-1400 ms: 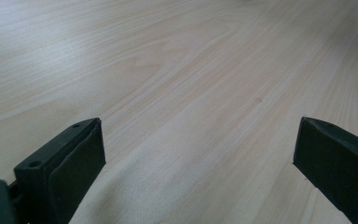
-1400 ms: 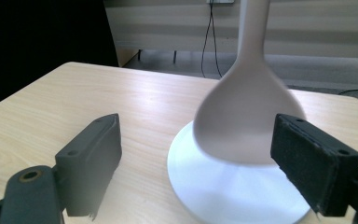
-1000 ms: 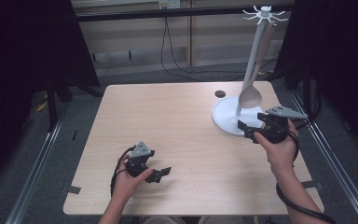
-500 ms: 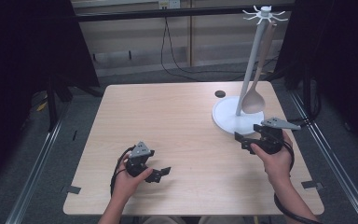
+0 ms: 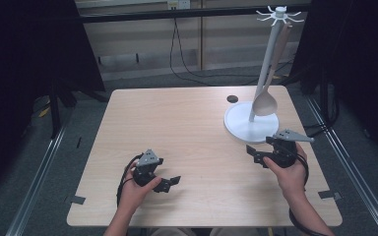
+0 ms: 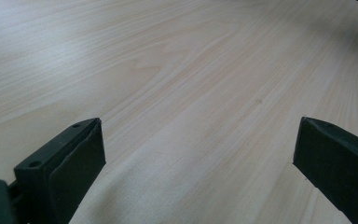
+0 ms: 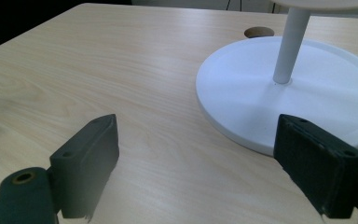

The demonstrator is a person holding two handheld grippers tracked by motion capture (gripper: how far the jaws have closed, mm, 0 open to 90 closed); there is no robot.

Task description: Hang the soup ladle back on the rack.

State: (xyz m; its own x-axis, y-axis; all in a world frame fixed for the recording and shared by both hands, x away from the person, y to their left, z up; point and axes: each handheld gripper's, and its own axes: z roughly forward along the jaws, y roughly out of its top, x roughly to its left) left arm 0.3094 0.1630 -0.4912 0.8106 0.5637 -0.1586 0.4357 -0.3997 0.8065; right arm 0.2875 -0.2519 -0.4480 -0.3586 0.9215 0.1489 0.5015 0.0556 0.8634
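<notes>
- Two grippers, both with jaws apart and nothing between them. My left gripper sits low over bare table near my edge; my right gripper is just beside the white base of the stand.
- Wooden spoon hangs from the hook ring at the top of the stand, on the right side of the pole. Looks to me like the hanging is done, so from here it's mostly about backing away clean.
- What could go wrong: in the right gripper view the base is right ahead of the jaws, the far jaw overlapping its rim. If I push forward or swing toward it, I'd guess I nudge the base, the stand rocks, and the spoon swings off its hook.
- Same worry if I lift the right hand straight up: the spoon bowl hangs near it.
- Small dark disc lies on the table behind the base, well apart from both hands, no real risk.
- Spoon direction: long axis close to vertical, leaning a little, handle end up at the hooks, bowl pointing down and hanging just above the base.
</notes>
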